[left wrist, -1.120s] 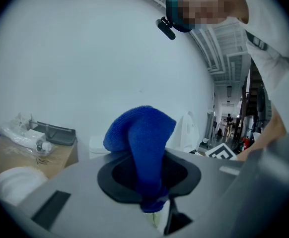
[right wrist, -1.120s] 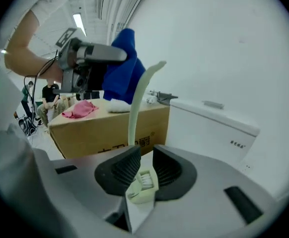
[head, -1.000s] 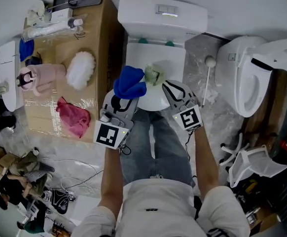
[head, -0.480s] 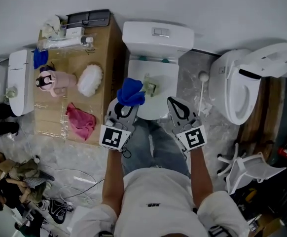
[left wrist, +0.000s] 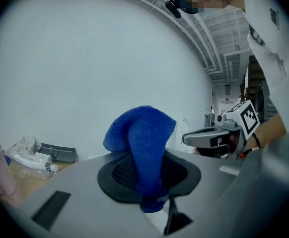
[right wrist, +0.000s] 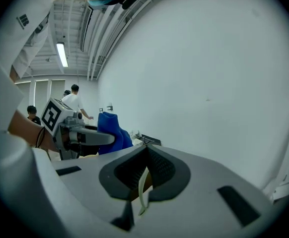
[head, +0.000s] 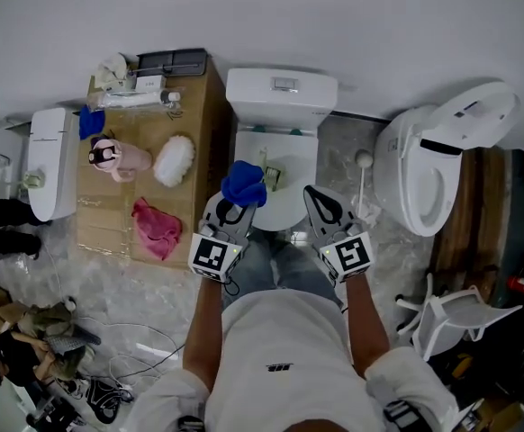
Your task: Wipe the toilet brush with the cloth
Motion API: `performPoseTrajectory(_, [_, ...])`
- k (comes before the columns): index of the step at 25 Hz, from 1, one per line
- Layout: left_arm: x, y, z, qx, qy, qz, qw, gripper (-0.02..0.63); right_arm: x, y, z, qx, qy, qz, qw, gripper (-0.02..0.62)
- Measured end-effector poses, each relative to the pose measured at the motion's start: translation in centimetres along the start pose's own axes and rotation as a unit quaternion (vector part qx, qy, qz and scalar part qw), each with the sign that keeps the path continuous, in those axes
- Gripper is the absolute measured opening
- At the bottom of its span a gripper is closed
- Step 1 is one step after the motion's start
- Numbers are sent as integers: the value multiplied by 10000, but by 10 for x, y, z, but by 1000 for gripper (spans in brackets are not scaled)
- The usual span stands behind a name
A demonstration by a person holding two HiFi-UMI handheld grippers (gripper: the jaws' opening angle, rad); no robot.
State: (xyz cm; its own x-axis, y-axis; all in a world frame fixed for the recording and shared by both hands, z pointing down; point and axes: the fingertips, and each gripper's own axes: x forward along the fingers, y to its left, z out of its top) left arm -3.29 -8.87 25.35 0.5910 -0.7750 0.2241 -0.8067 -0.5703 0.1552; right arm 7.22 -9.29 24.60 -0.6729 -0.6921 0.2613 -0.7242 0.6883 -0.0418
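My left gripper [head: 235, 203] is shut on a blue cloth [head: 243, 183], which stands bunched above its jaws [left wrist: 142, 143]. To its right my right gripper [head: 314, 194] is shut; only a thin pale strip [right wrist: 143, 185] shows in the seam of its jaws. Both hang in front of the white toilet [head: 280, 93], above its closed lid. The white toilet brush [head: 362, 180] stands on the floor right of the toilet, apart from both grippers. A small greenish thing [head: 272, 176] lies on the lid.
A cardboard surface [head: 190, 106] at the left carries a pink cloth [head: 154, 228], a white fluffy pad [head: 174, 158] and a pink bottle [head: 118, 156]. A second toilet [head: 429, 169] stands at the right, with a white chair [head: 451, 313] below it. People stand at the lower left.
Both grippers have risen and drawn back from the toilet lid, and the view has pulled away. The right jaws have gone from slightly apart to shut. The cloth stays in the left gripper.
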Motion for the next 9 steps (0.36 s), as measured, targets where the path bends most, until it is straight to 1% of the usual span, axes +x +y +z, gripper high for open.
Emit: performPoseTrajectory(9, [-21,-19,26,98,8,137,9999,95,-25,16,24,-8,15,157,9999,-5])
